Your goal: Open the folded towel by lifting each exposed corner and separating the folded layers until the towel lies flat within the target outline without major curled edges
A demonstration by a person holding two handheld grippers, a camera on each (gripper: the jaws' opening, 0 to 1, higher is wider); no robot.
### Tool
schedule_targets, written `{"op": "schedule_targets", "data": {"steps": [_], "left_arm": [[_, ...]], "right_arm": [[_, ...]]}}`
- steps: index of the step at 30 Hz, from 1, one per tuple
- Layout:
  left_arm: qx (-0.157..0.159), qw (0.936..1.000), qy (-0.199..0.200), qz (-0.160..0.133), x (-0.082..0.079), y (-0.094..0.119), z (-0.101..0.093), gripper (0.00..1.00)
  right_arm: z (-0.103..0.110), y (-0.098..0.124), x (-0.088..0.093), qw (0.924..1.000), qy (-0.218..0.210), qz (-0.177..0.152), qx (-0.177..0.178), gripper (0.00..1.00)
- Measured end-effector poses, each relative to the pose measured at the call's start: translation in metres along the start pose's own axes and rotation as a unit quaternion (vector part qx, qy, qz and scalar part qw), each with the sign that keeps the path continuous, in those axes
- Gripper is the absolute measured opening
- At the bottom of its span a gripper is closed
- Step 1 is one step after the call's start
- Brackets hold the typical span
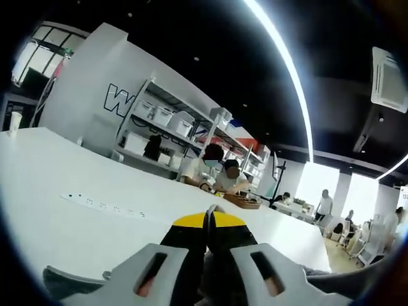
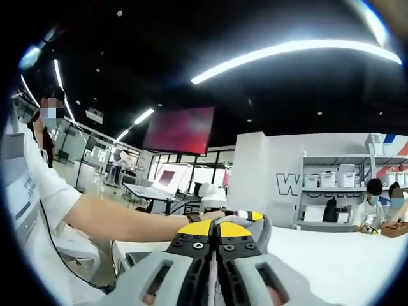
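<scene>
My left gripper is shut, its yellow tips pressed together above the white table. Grey towel shows under the jaws at the lower left and lower right, hanging from them as far as I can tell. My right gripper is also shut, with a thin pale strip of cloth between its jaws. Grey towel fabric bunches just past its tips on the right. A person's bare arm reaches in from the left up to those tips. Most of the towel is hidden below both views.
A white power strip lies on the table ahead of the left gripper. Two seated people work at the far table end, with a shelf of white boxes behind them. The white table stretches right of the right gripper.
</scene>
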State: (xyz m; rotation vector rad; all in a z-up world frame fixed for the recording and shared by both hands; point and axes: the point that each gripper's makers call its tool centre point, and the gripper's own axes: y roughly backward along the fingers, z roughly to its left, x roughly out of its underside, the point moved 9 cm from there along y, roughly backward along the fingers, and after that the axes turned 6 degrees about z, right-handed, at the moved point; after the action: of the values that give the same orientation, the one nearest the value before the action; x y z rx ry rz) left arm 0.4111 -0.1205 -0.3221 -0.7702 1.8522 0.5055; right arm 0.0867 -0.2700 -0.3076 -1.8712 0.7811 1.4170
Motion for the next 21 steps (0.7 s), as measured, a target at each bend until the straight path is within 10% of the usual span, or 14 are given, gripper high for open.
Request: {"op": "schedule_targets", "data": {"steps": [21], "left_arm": [[0.012, 0.9999, -0.004, 0.004, 0.007, -0.013, -0.013, 0.01]], "right_arm": [[-0.031, 0.024, -0.001, 0.9992, -0.009, 0.004, 0.040, 0.00]]}}
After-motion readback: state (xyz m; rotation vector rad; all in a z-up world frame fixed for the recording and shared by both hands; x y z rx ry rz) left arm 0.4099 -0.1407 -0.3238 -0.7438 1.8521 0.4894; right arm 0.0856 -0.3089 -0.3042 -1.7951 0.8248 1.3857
